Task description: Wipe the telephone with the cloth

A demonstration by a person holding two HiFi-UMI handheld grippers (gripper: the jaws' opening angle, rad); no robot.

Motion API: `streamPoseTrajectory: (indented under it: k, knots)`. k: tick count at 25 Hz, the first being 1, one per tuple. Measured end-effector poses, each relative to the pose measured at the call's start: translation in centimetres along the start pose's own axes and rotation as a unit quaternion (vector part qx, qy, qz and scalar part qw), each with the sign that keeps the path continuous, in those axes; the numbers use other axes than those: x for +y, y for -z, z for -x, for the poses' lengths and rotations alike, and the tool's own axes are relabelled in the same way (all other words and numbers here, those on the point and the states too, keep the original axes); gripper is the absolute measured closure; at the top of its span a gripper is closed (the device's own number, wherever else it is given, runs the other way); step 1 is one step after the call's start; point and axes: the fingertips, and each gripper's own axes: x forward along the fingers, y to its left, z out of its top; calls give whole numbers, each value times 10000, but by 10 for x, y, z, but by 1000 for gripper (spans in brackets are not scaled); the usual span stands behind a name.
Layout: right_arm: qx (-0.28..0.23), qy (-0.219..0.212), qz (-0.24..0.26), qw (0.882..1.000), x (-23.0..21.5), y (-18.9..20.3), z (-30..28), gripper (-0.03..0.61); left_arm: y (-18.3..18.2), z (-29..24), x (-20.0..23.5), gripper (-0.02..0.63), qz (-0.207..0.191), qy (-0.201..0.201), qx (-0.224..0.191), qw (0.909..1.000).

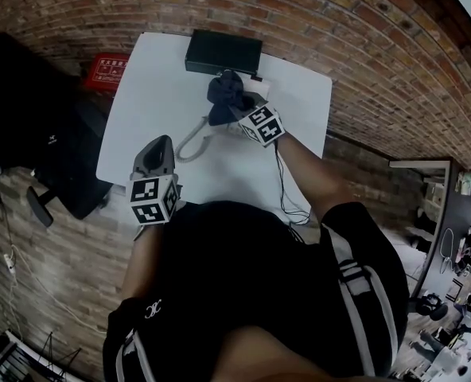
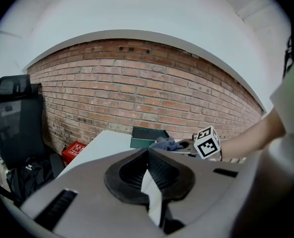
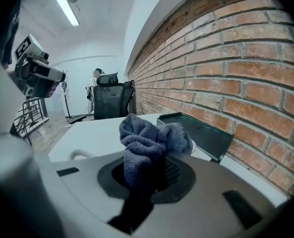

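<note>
The person's black shirt (image 1: 243, 277) fills the near part of the head view, with a small white logo (image 1: 152, 310) low on the left side, too small to read. Just ahead, the left gripper (image 2: 148, 152) hovers over the near edge of the white surface (image 1: 156, 94), its pads meeting at the tips with nothing between them. Farther in, the right gripper (image 3: 154, 175) is clamped on a bunched blue-grey cloth (image 3: 147, 143), held at the pale telephone (image 2: 190, 145), which the cloth mostly covers. The phone's coiled cord (image 1: 189, 142) loops toward the left. A dark flat box (image 1: 223, 52) sits at the far edge against the brick wall (image 1: 315, 22). A red case (image 1: 107, 68) on the floor bears white lettering I cannot make out.
</note>
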Motion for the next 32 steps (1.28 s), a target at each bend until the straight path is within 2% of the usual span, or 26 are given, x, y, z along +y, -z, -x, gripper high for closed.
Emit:
streamPoseTrajectory:
  k: [10,17,22,27,32]
  knots:
    - [204,-382,94,9990,53,22,10,540,2,4,-3,614,13,-24,-5,10000]
    - [342,-668,137,9971,91,43,13,540,1,1,-11,614,-93,110,66,9999]
    - [564,-1007,573,9917,97,48,13,540,6,0,-13,614,-145,121,127,9997]
    - [446,-833,604,9937,77,36,14,540,3,-2,-18,614,-133,130,121,9998]
    - [251,-418,523,9974,44,16,9,540,7,-1,-15,614,-135,77,198,9997]
